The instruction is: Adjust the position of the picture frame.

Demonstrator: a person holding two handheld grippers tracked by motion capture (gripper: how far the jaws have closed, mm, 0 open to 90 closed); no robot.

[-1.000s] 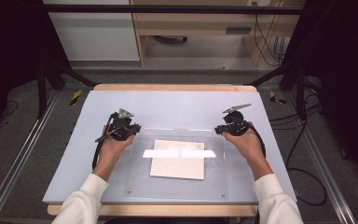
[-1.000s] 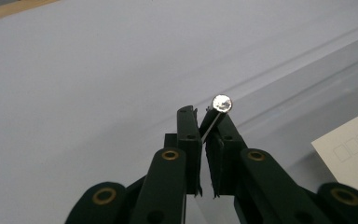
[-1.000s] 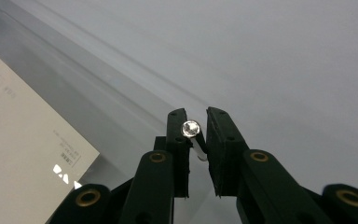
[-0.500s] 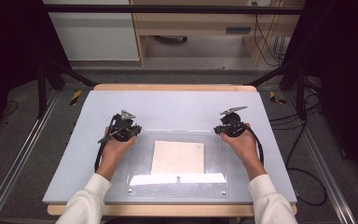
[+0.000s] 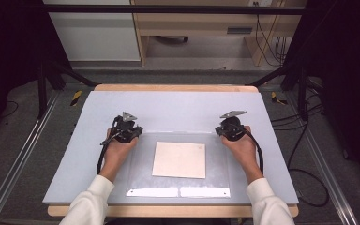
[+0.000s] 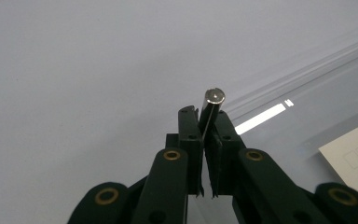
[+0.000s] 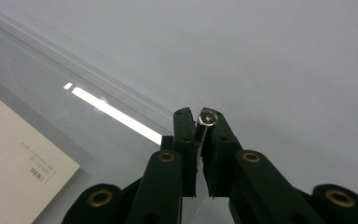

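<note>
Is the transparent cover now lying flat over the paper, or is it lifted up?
Flat. In the high view the clear sheet lies on the table, covering the paper; its far corners have small metal knobs, each clamped by a tool.

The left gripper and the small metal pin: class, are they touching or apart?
Touching. The left gripper view shows the left gripper with both black jaws pressed against the sides of the metal pin, no gap on either side.

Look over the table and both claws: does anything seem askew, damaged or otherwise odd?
Nothing stands out. The cream sheet lies flat and roughly square under the clear plastic cover on the table. The left claw and right claw each pinch a small metal pin, evenly at the cover's far corners.
</note>
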